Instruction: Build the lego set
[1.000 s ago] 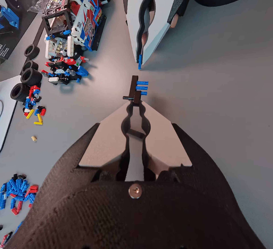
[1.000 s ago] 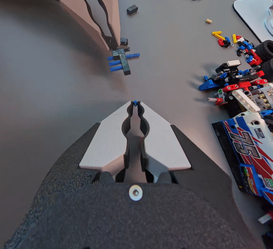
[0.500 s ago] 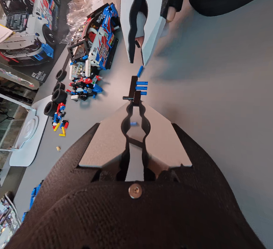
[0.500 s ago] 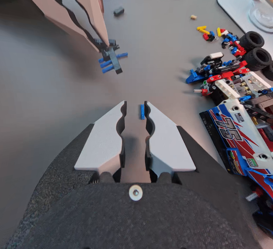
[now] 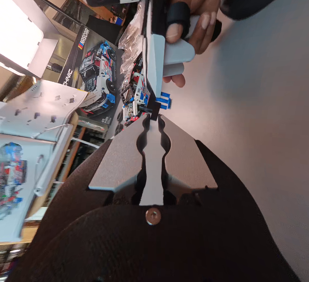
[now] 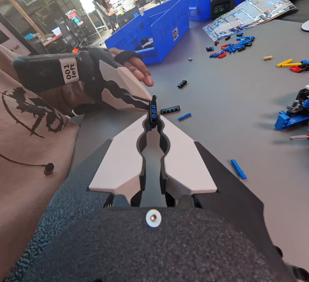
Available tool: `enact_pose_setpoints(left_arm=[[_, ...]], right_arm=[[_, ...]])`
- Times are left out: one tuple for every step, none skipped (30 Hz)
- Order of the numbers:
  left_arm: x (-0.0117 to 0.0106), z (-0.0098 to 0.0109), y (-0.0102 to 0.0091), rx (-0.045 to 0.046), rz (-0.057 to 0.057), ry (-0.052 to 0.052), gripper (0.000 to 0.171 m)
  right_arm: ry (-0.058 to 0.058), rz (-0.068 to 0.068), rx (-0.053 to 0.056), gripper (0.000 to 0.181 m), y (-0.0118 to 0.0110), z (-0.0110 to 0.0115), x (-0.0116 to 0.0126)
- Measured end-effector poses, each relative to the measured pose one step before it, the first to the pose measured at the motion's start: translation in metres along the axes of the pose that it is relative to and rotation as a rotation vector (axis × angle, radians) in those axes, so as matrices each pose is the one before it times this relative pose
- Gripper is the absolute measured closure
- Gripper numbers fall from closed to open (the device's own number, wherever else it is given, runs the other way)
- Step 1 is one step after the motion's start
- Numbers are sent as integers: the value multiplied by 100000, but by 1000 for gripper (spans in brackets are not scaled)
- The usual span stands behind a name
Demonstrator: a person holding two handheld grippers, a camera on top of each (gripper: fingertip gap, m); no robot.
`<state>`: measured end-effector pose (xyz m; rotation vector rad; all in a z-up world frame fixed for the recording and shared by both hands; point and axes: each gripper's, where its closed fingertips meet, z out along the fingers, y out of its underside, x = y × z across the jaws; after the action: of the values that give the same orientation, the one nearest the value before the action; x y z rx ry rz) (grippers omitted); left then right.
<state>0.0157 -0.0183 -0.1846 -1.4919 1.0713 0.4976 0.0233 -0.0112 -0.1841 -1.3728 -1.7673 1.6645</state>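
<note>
Jaws of both grippers on black beam (image 6: 153, 112)

Right gripper (image 6: 153, 120) nearly closed around lower end of upright black beam (image 6: 153, 113) carrying three blue pins. Left gripper (image 6: 147, 104) reaching in from left, tips clamped on same beam higher up. Beyond, on grey table (image 6: 217, 132): second black beam (image 6: 170, 109) and loose blue pin (image 6: 184, 116). Another blue pin (image 6: 238, 169) near right. Blue bins (image 6: 150, 40) far behind.
</note>
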Motion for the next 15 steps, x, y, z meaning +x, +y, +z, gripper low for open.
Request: enact_pose_setpoints(left_arm=[[-261,-163,-378,4862,-11809,1654,160],[-302,-196,-475,5248,-15121,3428,149],[-298,-196,-484,4573,-17748,4932,138],[-228,-212,-688,5233,-18516,5764,133],[86,-227,-791,5710,-16295,6992,133],[259,-151,-670,4903,-12765,6345,136],[353,-92,-505,3951,-8583,5156,139],[348,-18,-428,3308,-4888,3457,143],[279,45,-324,2303,-2146,1681,147],[239,108,-268,1685,-1018,802,152],[169,129,-200,1249,-818,250,155],[98,140,-92,692,-640,14,159],[103,121,19,31,-177,99,163],[225,2,-134,969,115,1104,165],[131,-76,-193,1007,-259,787,166]], right_arm=[[-63,-3489,1327,176,-242,-96,-241],[626,-4773,1726,176,-334,-123,-204],[-664,-5441,2785,176,-520,-180,-436],[-1282,-4572,4342,176,-786,-216,-548],[-824,-3062,5202,176,-898,-193,-430],[-584,-1881,4198,176,-733,-120,-308],[-443,-1510,3363,176,-555,-60,-217],[-350,-1311,2975,176,-448,-25,-183],[-234,-772,2708,176,-358,-7,-124],[-665,-31,2328,177,-255,28,-162],[-1801,451,1398,177,-85,83,-301],[-1383,367,700,177,22,124,-257],[-301,-257,856,177,11,154,-134],[-336,-178,820,177,-4,152,-146],[-713,412,1453,177,-114,89,-134]])
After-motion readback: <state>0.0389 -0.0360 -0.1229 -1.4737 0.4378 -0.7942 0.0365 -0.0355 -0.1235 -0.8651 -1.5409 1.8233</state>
